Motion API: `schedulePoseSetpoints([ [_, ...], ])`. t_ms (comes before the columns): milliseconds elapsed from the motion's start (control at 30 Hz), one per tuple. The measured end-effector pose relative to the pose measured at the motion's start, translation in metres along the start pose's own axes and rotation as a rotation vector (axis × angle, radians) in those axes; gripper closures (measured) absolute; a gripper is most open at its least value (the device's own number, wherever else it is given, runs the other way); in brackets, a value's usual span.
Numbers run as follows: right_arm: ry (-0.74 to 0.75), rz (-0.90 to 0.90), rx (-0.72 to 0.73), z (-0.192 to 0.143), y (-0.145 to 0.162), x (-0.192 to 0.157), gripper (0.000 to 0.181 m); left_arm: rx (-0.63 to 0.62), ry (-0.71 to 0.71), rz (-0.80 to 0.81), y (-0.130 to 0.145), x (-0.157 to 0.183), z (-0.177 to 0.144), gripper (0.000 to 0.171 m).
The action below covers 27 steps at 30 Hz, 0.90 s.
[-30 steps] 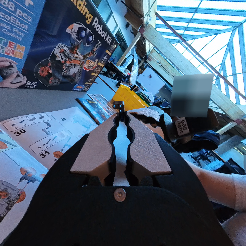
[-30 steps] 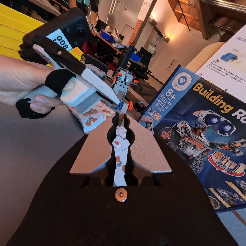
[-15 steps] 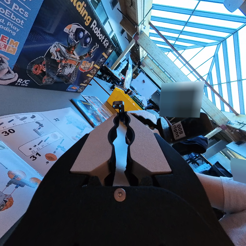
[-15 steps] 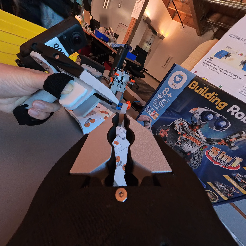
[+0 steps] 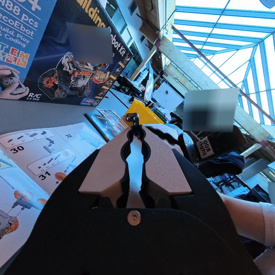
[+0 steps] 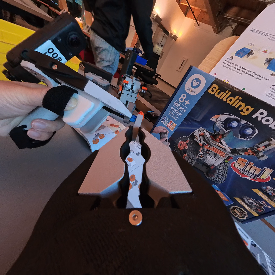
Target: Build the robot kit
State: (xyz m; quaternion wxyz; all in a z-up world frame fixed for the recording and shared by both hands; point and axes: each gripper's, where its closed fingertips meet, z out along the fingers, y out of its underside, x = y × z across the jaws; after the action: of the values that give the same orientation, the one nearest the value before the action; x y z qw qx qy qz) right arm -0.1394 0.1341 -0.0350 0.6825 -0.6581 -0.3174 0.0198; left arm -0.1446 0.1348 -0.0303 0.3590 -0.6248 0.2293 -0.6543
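My left gripper [image 5: 135,129] is shut on a small dark grey connector piece [image 5: 131,119] that sticks up past its tips. In the right wrist view, a hand holds this gripper [image 6: 126,116] at the left, and a blue pin [image 6: 132,117] projects from its grey piece. My right gripper [image 6: 135,129] is shut on a white beam with an orange end [image 6: 139,119]. The blue pin meets the side of the white beam; I cannot tell whether it is pushed in. The right gripper also shows in the left wrist view [image 5: 168,132], just behind the connector.
A dark blue robot kit box [image 5: 67,62] [image 6: 223,141] stands on the grey table. An open instruction booklet [image 5: 44,148] [image 6: 104,134] lies below the grippers. Beyond are a partly built model [image 6: 131,90], a yellow bin [image 5: 141,113], small booklets [image 5: 107,122] and a standing person [image 6: 119,29]. The grippers are tip to tip, or close to it. The partly built model [image 6: 131,90] sits 25 cm or so from the ends of my left fingers.
The two grippers have drawn closer together, bringing the blue pin up to the white beam. A person has walked into the background of the right wrist view. Both grips are unchanged.
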Motion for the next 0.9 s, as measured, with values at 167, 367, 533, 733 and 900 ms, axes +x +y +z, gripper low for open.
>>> schedulePoseSetpoints([
  [167, -0.051, 0.085, 0.03, 0.002, 0.005, 0.001, 0.175, 0.023, -0.056, 0.011, -0.001, -0.006, 0.001, 0.167],
  [367, -0.119, 0.1, 0.058, 0.006, 0.017, 0.0, 0.175, -0.047, -0.204, 0.149, 0.007, -0.015, 0.003, 0.167],
  [533, -0.139, 0.079, 0.081, 0.008, 0.025, -0.001, 0.175, -0.103, -0.341, 0.273, 0.011, -0.022, 0.003, 0.167],
  [733, -0.141, 0.091, 0.117, 0.006, 0.022, -0.001, 0.175, -0.113, -0.379, 0.336, 0.01, -0.019, 0.004, 0.167],
  [900, -0.132, 0.079, 0.129, 0.006, 0.017, -0.001, 0.175, -0.1, -0.363, 0.324, 0.008, -0.015, 0.002, 0.167],
])
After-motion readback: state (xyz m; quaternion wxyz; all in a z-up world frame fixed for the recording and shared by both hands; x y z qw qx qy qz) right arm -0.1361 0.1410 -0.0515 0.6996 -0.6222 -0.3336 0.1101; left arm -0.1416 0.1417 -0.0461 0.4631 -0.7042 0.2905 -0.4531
